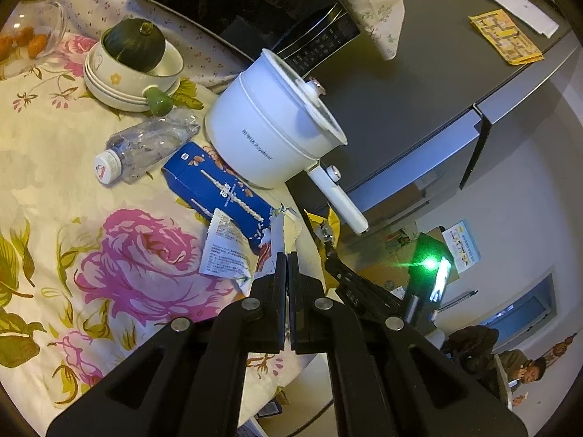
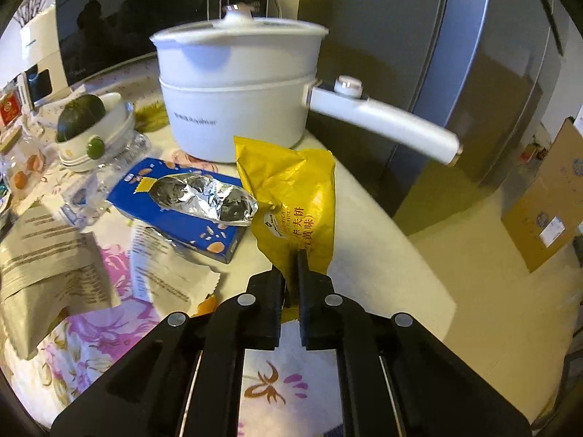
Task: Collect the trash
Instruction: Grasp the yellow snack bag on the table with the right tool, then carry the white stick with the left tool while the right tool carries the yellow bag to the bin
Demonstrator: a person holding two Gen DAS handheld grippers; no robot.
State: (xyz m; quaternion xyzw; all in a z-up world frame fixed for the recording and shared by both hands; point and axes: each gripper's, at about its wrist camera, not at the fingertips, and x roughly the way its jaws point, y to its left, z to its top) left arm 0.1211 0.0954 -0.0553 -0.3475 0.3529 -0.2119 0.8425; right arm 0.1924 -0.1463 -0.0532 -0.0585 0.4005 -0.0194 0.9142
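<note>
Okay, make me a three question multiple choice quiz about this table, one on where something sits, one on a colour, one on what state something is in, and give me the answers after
1. Where is the dark green squash?
A. in the stacked cream bowls
B. on the pot lid
C. on the floor

2. What colour is the wrapper in the right hand-held gripper?
A. red
B. yellow
C. green

3. In what state is the clear plastic bottle?
A. upright and full
B. lying crushed, cap on
C. upright with no cap

Answers: 1 A, the squash rests in the top one of the cream bowls behind the bottle. 2 B, the pinched packet is yellow with a silver inside. 3 B, the bottle lies flattened on the flowered tablecloth with its white cap on.
</note>
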